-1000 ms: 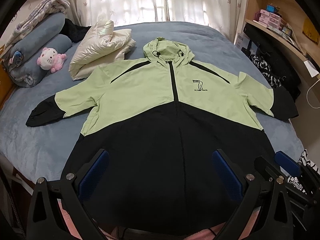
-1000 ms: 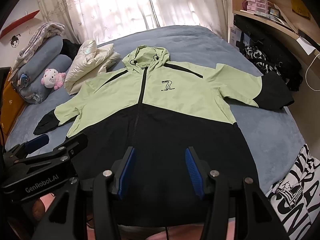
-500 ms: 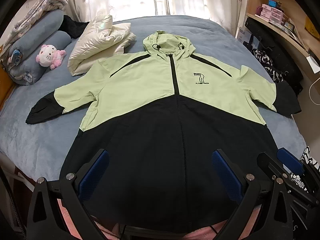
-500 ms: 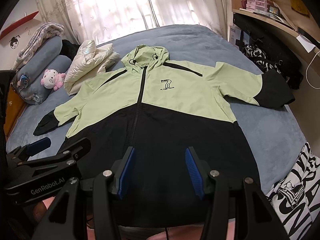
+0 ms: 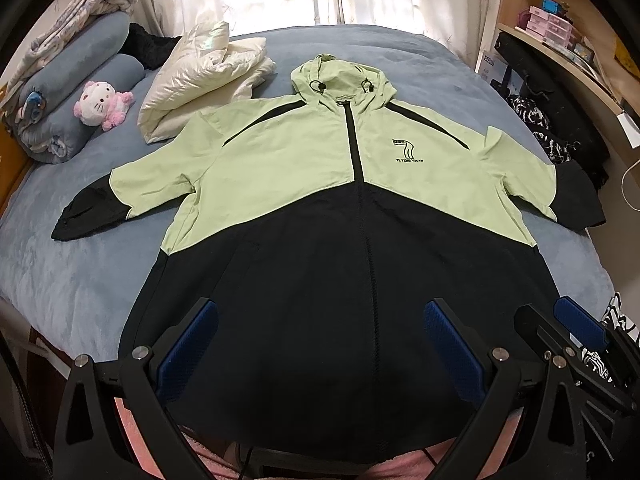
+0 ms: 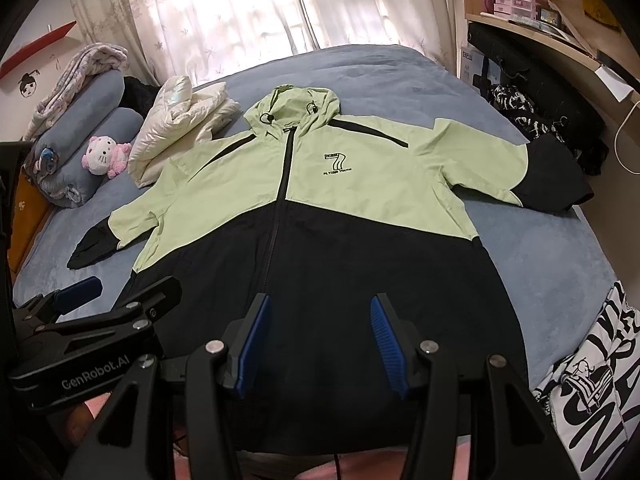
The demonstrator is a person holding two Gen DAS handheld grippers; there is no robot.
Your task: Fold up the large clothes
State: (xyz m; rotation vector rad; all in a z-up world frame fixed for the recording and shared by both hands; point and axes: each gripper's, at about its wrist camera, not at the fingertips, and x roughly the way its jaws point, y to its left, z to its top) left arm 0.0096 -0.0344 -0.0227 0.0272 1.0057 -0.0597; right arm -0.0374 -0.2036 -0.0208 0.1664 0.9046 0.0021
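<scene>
We stand at the foot of the bed [image 5: 80, 280], and the jacket [image 5: 320, 240] lies on it face up, zipped, hood toward the window, both sleeves spread out to the sides. No fold shows in it yet, so we judge the task is barely begun. Its black hem hangs just over the near edge of the bed, right below us.

Beside the hood sits a folded cream coat [image 5: 200, 76], touching the jacket's left shoulder or very near it. Farther left lie rolled blue bedding [image 5: 72, 92] and a plush cat [image 5: 100, 104]. At the right, shelves [image 6: 540, 20] hold small pink boxes; we cannot tell what is in them.

Our left gripper [image 5: 320, 344] hovers over the hem with its jaws wide apart, holding nothing. Our right gripper [image 6: 318, 340] hovers there too, jaws apart but narrower, also empty.

What could go wrong: the fabric looks thin and slick, so a pinch may catch only the top layer and leave the back behind. Swinging the left sleeve inward could drag the coat along. The overhanging hem could pull the jacket off the edge if we tug toward ourselves.
</scene>
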